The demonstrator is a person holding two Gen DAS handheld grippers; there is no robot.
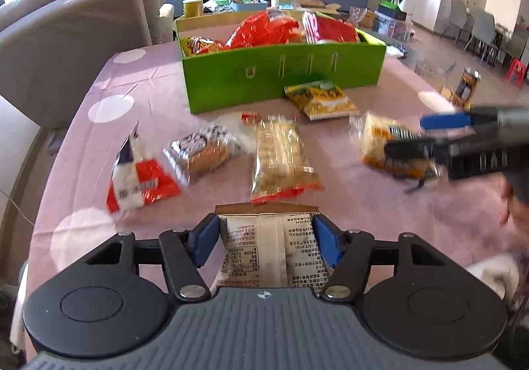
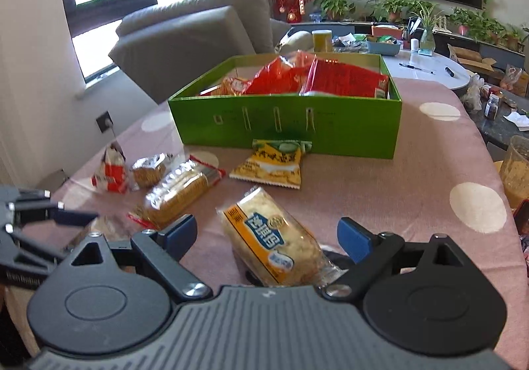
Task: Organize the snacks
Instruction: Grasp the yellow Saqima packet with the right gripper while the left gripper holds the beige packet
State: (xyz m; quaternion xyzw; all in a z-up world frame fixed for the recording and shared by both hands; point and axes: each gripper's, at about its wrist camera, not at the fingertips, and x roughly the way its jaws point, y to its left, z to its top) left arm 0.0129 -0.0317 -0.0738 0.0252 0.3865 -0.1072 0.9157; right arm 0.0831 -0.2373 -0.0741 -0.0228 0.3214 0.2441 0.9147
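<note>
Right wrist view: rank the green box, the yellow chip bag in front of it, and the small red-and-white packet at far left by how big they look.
1. Green box, by far the largest.
2. Yellow chip bag.
3. Red-and-white packet, smallest, though it lies at a similar depth, so this ranking seems fair.

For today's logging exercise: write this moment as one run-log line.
left gripper: shut on beige packet | right gripper: open around yellow packet | green box: part-filled
</note>
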